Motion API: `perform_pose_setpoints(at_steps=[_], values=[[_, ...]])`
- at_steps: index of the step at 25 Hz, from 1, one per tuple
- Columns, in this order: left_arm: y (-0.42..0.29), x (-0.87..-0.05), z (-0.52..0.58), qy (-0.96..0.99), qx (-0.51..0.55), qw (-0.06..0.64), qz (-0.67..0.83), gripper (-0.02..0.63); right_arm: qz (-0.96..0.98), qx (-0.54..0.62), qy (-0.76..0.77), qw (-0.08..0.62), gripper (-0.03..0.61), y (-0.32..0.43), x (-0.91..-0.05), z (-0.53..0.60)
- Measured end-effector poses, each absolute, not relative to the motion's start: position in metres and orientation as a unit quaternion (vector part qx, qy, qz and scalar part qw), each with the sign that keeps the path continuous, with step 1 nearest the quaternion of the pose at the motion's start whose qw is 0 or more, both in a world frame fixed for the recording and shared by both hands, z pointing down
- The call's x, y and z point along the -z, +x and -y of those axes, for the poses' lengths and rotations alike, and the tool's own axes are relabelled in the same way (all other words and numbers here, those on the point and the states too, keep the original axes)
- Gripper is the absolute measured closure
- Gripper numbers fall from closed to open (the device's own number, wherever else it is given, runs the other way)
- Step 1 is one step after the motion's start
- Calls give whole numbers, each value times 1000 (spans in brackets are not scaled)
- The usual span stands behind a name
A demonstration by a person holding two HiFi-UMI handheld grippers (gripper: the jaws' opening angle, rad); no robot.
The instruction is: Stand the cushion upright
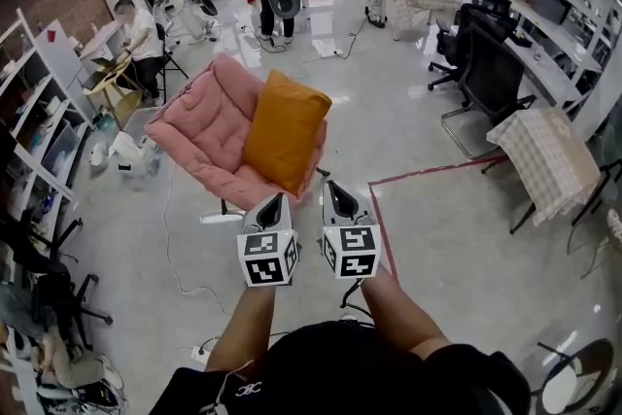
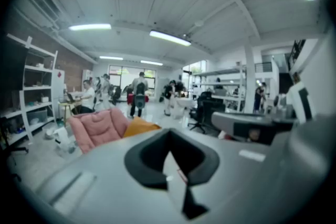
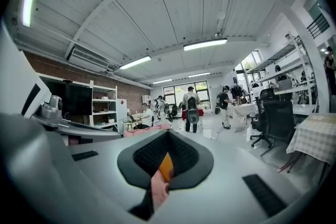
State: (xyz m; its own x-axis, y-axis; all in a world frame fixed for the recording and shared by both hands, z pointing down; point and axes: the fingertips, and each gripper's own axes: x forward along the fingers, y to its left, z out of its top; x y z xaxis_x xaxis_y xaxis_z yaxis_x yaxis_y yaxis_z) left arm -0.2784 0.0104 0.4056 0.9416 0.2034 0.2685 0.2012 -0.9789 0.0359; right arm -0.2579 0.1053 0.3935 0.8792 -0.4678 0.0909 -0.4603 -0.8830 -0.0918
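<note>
An orange cushion [image 1: 285,129] stands upright, slightly tilted, against the back of a pink padded chair [image 1: 199,126]. My left gripper [image 1: 271,207] and right gripper [image 1: 339,198] hang side by side just in front of the chair's seat edge, below the cushion and apart from it. Both are shut with nothing between their jaws. In the left gripper view the cushion [image 2: 137,126] and chair [image 2: 97,127] lie ahead to the left of the gripper [image 2: 169,136]. In the right gripper view a strip of the cushion [image 3: 166,166] shows under the joined tips of the gripper [image 3: 168,136].
Black office chairs [image 1: 491,63] and a table with a checked cloth [image 1: 549,160] stand to the right. A red tape line [image 1: 428,172] runs across the floor. White shelves [image 1: 39,112] line the left wall. A cable [image 1: 170,238] trails on the floor. Several people stand at the back.
</note>
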Motion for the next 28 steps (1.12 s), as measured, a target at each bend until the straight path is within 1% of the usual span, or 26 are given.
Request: perform_pose_setpoints(at_steps=[12,19,28], values=[[-240,-419,-92,983,-140,3,-118,618,-246,70,-966,31,581,-228,-409,-176],[-225,-429,-115,981,-144,-39,-123,618,-248,80,-965,28,581,-212,-421,-186],[-183,-435,-100,983,-138,-6,-118,618,-253,83,-964,16,581,-174,-429,-179]])
